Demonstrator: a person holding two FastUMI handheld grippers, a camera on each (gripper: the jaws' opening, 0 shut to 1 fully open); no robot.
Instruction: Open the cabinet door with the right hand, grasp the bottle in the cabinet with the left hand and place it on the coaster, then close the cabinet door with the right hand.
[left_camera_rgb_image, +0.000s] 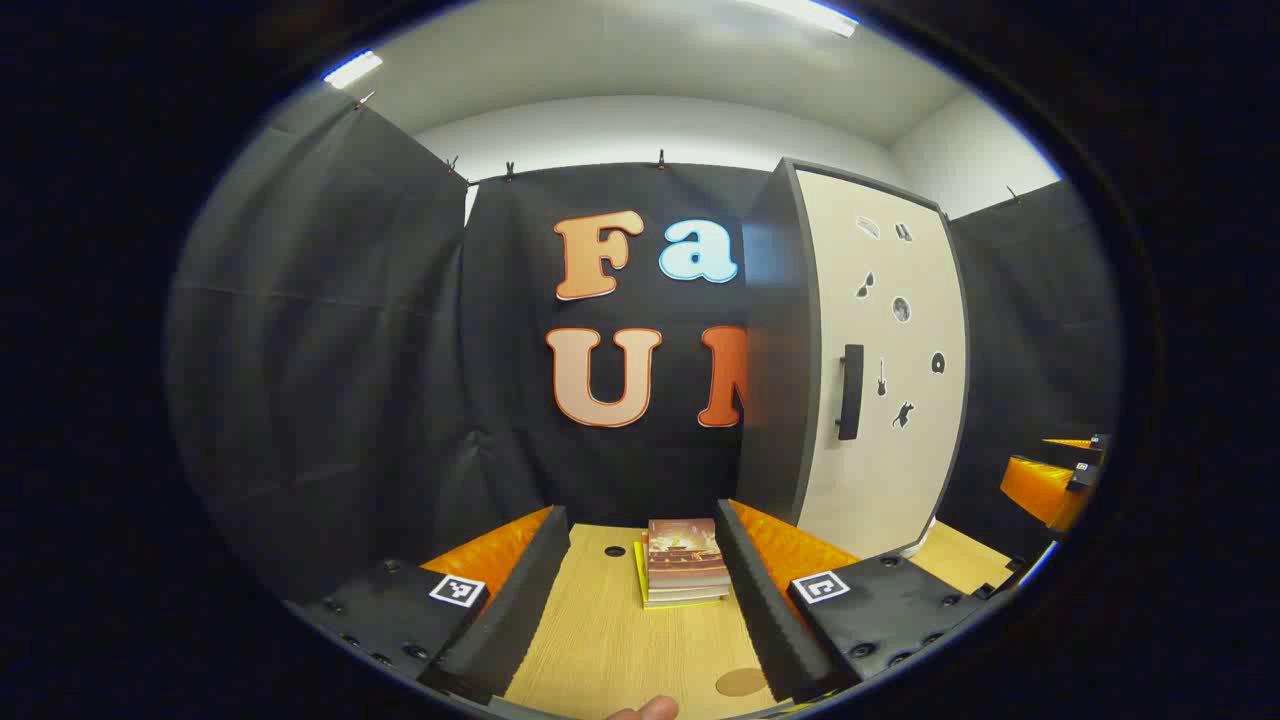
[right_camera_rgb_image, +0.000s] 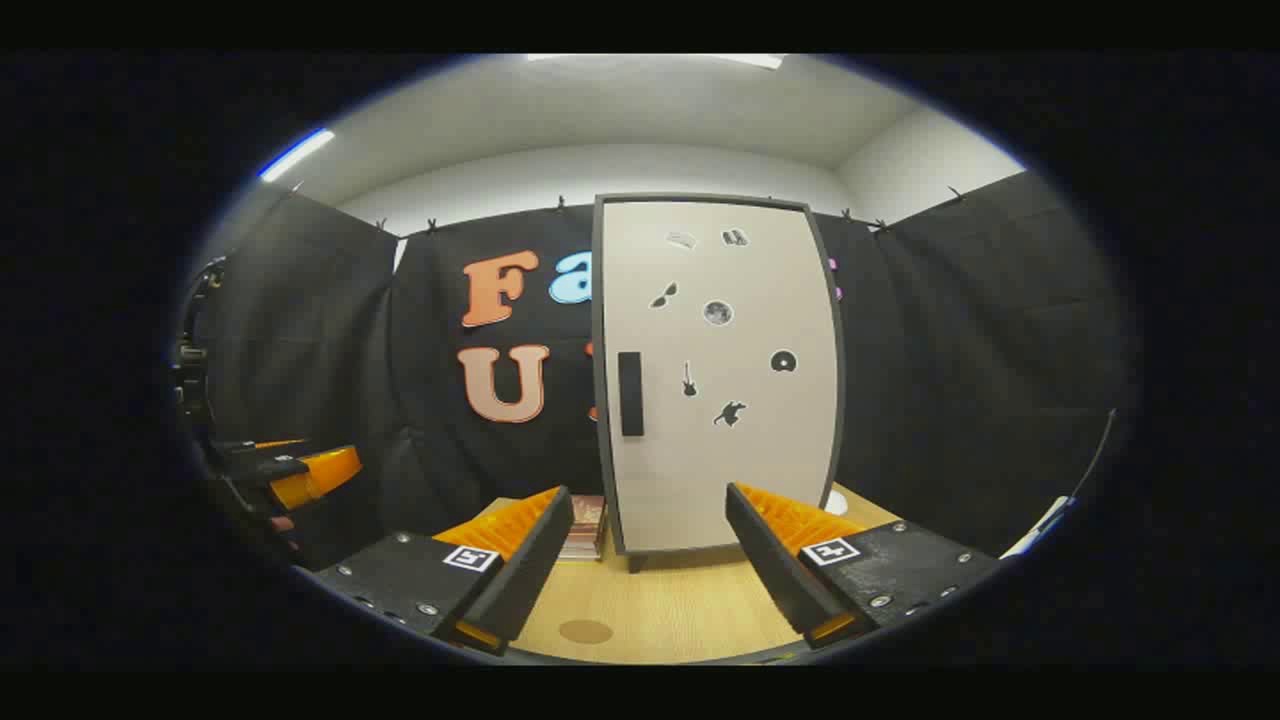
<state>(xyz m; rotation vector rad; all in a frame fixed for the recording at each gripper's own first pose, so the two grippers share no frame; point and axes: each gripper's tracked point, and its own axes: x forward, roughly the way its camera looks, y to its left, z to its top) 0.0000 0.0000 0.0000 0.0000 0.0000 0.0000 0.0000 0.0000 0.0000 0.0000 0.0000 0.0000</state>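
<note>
Left tool (left_camera_rgb_image: 640, 610): released, jaws apart, low over the tabletop (left_camera_rgb_image: 600, 640), aimed at the books (left_camera_rgb_image: 685, 562).
Coaster (right_camera_rgb_image: 585, 631): near the front edge; a careless sweep may shift it.
Cabinet door (right_camera_rgb_image: 725, 380): shut; bottle presumably behind it, unseen.
Handle (right_camera_rgb_image: 630, 393): narrow; the fingers may slip off.
Right tool (right_camera_rgb_image: 650, 560): released, facing the door.

My left gripper (left_camera_rgb_image: 640, 600): black plates with dark screws, a square black-and-white marker on each side; orange ribbed bodies behind long wedge-shaped fingers (left_camera_rgb_image: 510, 610).
My right gripper (right_camera_rgb_image: 650, 565): same build, black plates, silvery screws, two square markers, orange ribbed bodies.
My fingertip (left_camera_rgb_image: 645, 709): a sliver at the lower edge, probably my thumb.
My hand (right_camera_rgb_image: 285, 525): too dark to describe.
</note>
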